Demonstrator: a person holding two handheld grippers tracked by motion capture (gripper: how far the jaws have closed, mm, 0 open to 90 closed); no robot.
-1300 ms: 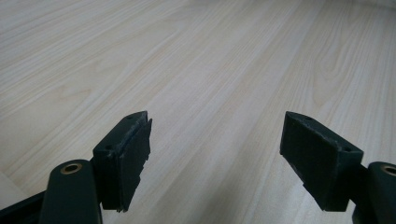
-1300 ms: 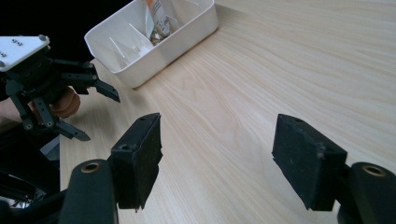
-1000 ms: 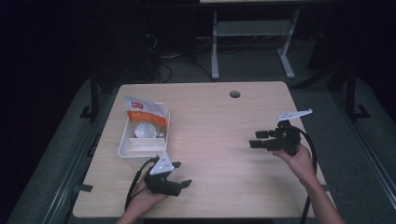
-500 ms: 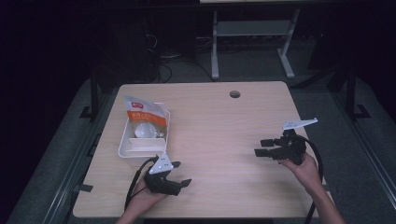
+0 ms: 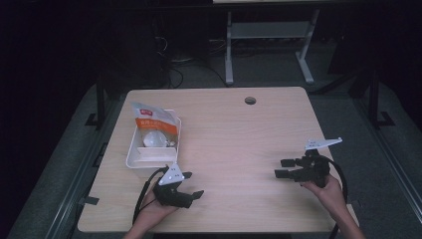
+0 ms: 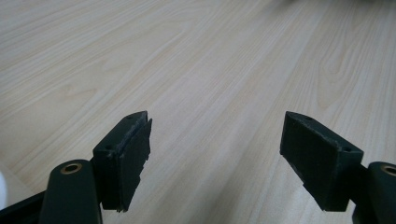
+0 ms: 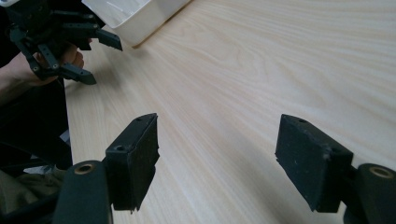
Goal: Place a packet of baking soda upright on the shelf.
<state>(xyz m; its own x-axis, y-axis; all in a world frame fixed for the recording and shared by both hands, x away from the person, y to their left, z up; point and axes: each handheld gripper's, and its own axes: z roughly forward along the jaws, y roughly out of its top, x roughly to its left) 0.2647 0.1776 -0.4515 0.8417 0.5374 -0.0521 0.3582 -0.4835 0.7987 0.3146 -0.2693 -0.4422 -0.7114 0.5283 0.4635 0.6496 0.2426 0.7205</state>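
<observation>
My left gripper (image 5: pixel 194 184) rests low over the table's front left, held in a hand, just in front of a white tray (image 5: pixel 130 157). Its jaws stand wide apart in the left gripper view (image 6: pixel 215 126), and between them lies nothing but bare wood. At the front right, my right gripper (image 5: pixel 280 168) points left across the table. It is open too (image 7: pixel 217 126), with nothing between its pads. Farther off, the right gripper view also takes in the left gripper (image 7: pixel 106 64) and the tray's corner (image 7: pixel 140 18).
Inside the tray stands an orange and white bag (image 5: pixel 154 122) with a white round object (image 5: pixel 152 140) beside it. The light wood table (image 5: pixel 239 129) has a small round hole (image 5: pixel 250 100) near its far edge. Dark floor and a metal frame lie beyond.
The right hand has moved toward the table's front edge and sunk lower, with its jaws still apart. The left hand and the tray have stayed put.
</observation>
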